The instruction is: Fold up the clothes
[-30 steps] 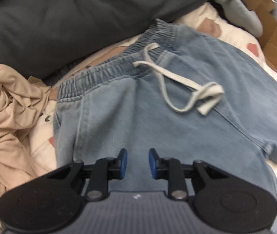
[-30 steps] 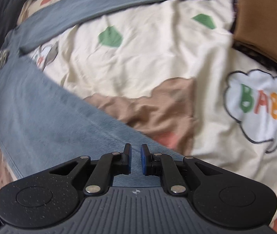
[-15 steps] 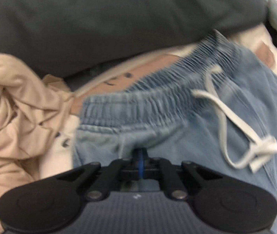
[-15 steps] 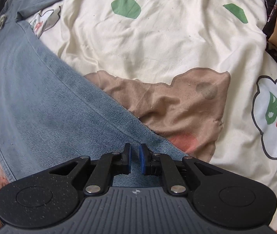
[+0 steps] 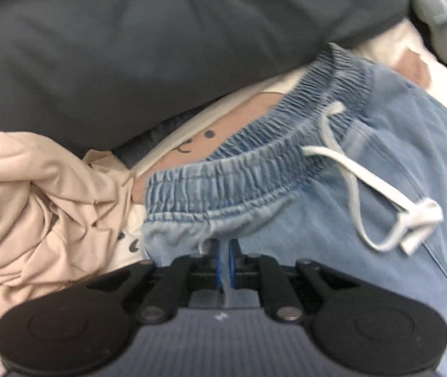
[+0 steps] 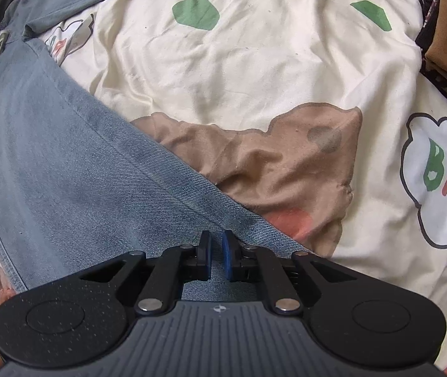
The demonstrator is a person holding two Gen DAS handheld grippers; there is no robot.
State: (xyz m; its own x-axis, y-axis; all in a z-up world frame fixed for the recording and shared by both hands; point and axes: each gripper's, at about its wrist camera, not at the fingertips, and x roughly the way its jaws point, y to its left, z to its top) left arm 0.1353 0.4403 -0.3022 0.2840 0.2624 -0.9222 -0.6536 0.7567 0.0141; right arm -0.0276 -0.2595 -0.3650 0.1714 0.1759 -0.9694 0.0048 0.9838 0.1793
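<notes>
My left gripper (image 5: 223, 259) pinching a denim fold of the jeans (image 5: 333, 220) below the waistband (image 5: 239, 172) at twelve o'clock, my right gripper (image 6: 215, 256) narrowly parted, gripping the jeans leg (image 6: 82, 188).

Soft, even indoor light fills both views, with no hard shadows or glare. The left wrist view is smeared by motion blur: the jeans' waistband (image 5: 239, 169) and white drawstring (image 5: 380, 194) look soft, and the dark grey cushion (image 5: 160, 47) is dim and featureless. The right wrist view is sharp, denim weave crisp, the cream bedsheet (image 6: 255, 62) bright. Fisheye bending curves the edges of both, and the corners darken.
</notes>
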